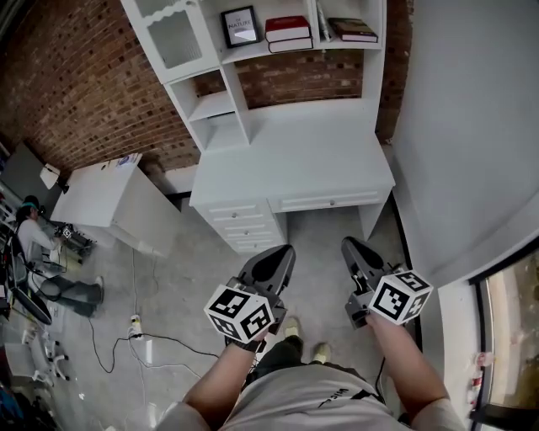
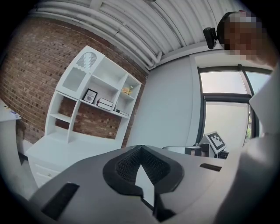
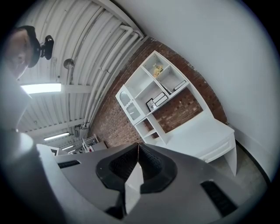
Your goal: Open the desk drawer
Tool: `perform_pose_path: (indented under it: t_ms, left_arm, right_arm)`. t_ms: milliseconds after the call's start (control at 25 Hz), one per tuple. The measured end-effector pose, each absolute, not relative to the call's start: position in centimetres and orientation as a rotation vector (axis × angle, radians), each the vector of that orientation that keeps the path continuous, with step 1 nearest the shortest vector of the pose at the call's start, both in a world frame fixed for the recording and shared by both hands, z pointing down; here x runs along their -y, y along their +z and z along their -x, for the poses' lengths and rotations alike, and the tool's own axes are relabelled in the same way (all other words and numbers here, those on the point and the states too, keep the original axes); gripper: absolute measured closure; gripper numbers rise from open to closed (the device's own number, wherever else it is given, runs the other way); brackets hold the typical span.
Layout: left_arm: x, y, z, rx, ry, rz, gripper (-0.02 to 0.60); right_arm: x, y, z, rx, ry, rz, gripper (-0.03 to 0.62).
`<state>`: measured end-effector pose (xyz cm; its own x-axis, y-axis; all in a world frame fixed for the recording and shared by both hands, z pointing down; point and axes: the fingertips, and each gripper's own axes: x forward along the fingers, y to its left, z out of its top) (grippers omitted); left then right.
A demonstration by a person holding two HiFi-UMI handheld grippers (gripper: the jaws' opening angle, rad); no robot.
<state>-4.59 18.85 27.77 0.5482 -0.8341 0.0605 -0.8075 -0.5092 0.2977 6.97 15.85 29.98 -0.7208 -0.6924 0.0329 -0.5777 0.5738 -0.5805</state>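
Head view: white desk (image 1: 295, 156) stands vs. the brick wall (image 1: 76, 93), w/ a hutch (image 1: 215, 105) on its back-left part. Hutch compartments, L to R along the top: one closed off by an arched door (image 1: 173, 38), one w/ a framed picture (image 1: 241, 25), one w/ a stack of red-and-white books (image 1: 288, 32), and one w/ darker books (image 1: 352, 30) lying flat. A small yellow figure (image 2: 127, 90) sits in the uppermost right cubby (only the gripper views catch it).

The desk drawer (image 1: 328, 202) is the wide one under the desktop's right half; it is closed, front flush w/ the frame. The three-drawer stack (image 1: 244, 227) beside it on the left is closed too.

Both tools are held low over the grey floor (image 1: 320, 227), well apart from the desk and aimed toward it. Left gripper (image 1: 282, 252): jaws pressed together, tips meeting, nothing btwn them. Right gripper (image 1: 349, 247): same, tips together, nothing pinched. Only bare floor lies btwn them and the drawer.

Around: a white wall (image 1: 472, 126) just beside the desk's right end; a second white cabinet (image 1: 101, 194) to the left; a seated person (image 1: 38, 240) at far left; a power strip (image 1: 135, 324) w/ black cable on the floor.
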Motion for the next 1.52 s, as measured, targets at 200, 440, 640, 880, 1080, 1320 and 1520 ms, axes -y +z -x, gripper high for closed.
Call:
perform_pose_path:
  t_ms: [200,440,640,880,1080,1320,1520]
  left_arm:
    - [-16.3,28.9,5.1,1.354,-0.126,-2.493,0.569]
    - [-11.3,31.1,5.6,1.294,-0.117,-2.510,0.569]
    - [-5.2,32.6,7.3,1.253,-0.105,-2.526,0.569]
    - [2.4,34.8,9.1,1.169,-0.099,-2.548,0.569]
    - [7.1,36.8,9.1,1.083,-0.071,-2.575,0.569]
    - [10.7,39.0,7.8,1.025,-0.028,-2.574,0.569]
    - [13.8,41.5,6.4,1.042,0.013,-2.562,0.569]
  right_arm:
    - [-13.7,31.6,-6.5,-2.610,-0.887,1.103,0.576]
    - [-9.3,34.2,-5.2,-2.626,-0.909,1.183,0.576]
    - [-3.7,36.9,-3.2,-2.633,-0.949,1.258,0.574]
    - [3.1,41.3,-1.4,-2.596,-1.051,1.372,0.574]
    - [7.1,45.3,-1.4,-2.528,-1.141,1.464,0.574]
    - [10.7,51.0,-3.5,-2.511,-1.222,1.568,0.574]
    - [14.0,56.1,-4.7,-2.554,-1.285,1.570,0.572]
